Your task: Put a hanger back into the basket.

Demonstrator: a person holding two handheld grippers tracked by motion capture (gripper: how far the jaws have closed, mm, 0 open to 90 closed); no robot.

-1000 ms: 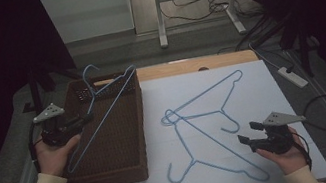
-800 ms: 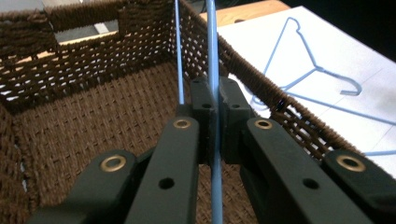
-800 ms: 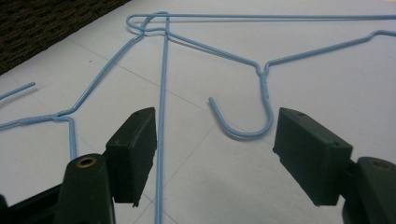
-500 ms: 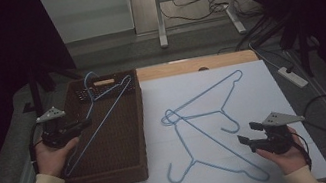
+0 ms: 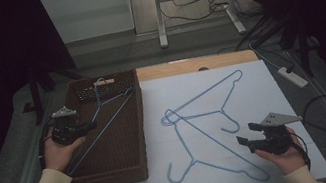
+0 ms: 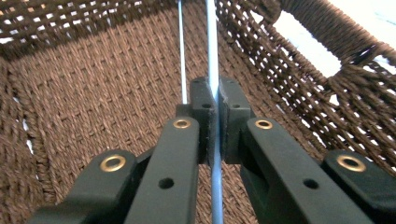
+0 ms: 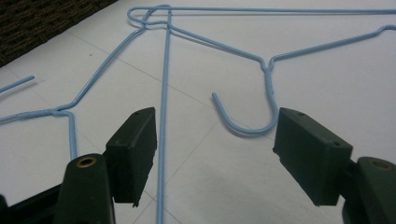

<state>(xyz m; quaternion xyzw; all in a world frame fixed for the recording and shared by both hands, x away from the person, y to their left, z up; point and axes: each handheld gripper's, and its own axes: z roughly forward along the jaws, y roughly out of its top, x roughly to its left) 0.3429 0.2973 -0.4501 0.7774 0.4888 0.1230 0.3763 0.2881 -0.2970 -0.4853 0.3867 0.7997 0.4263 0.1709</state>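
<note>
Left tool [image 5: 87,127] is clamped on the wire of a blue hanger [image 5: 104,113], which lies slanting inside the brown woven basket [image 5: 132,142], its hook toward the basket's far wall; in the left gripper view the pads [image 6: 231,109] pinch the wire just above the woven floor. Right of the basket, on the white surface [image 5: 282,85], two more blue hangers [image 5: 205,114] lie overlapping. Right tool [image 5: 244,136] hovers low over the near one with its jaws wide and nothing between the pads.
</note>
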